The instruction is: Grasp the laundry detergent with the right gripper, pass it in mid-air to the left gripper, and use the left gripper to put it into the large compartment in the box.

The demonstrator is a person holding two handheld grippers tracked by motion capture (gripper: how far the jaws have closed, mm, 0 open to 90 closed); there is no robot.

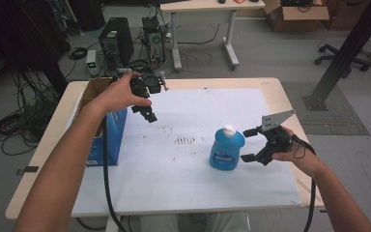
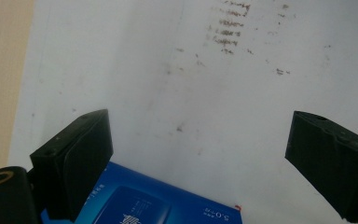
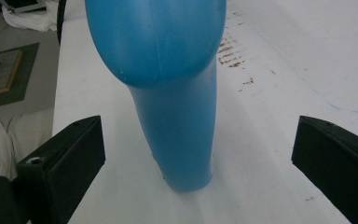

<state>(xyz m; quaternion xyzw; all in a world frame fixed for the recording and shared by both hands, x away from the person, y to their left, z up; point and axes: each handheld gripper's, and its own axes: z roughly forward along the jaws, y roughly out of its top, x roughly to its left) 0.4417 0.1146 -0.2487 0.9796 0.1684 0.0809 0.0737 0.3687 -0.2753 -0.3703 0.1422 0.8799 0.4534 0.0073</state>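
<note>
at the far left of the table [image 1: 43, 145] we see a cardboard box [image 1: 92, 89] with a blue carton [image 1: 107, 137] leaning against its near side, both at the left edge of the white sheet [image 1: 183, 188]. we hold the left gripper [image 1: 147, 112] just above and beside that carton, raised off the sheet, its jaws pointing down; in the left gripper view its jaws stand wide apart with nothing between them but the sheet and a corner of the blue carton [image 2: 154, 203] below. moving right, we pass a patch of brown marks [image 1: 184, 140] near the middle of the sheet. right of those stands the blue bottle [image 1: 227, 150] with its white cap [image 1: 229, 129], upright on the sheet. the right gripper [image 1: 249, 145] sits just beside it on its right, jaws wide and turned toward the bottle, not touching it. in the right gripper view the blue bottle [image 3: 168, 84] stands between the two spread jaws, apart from both, with clear gaps on each side.
</note>
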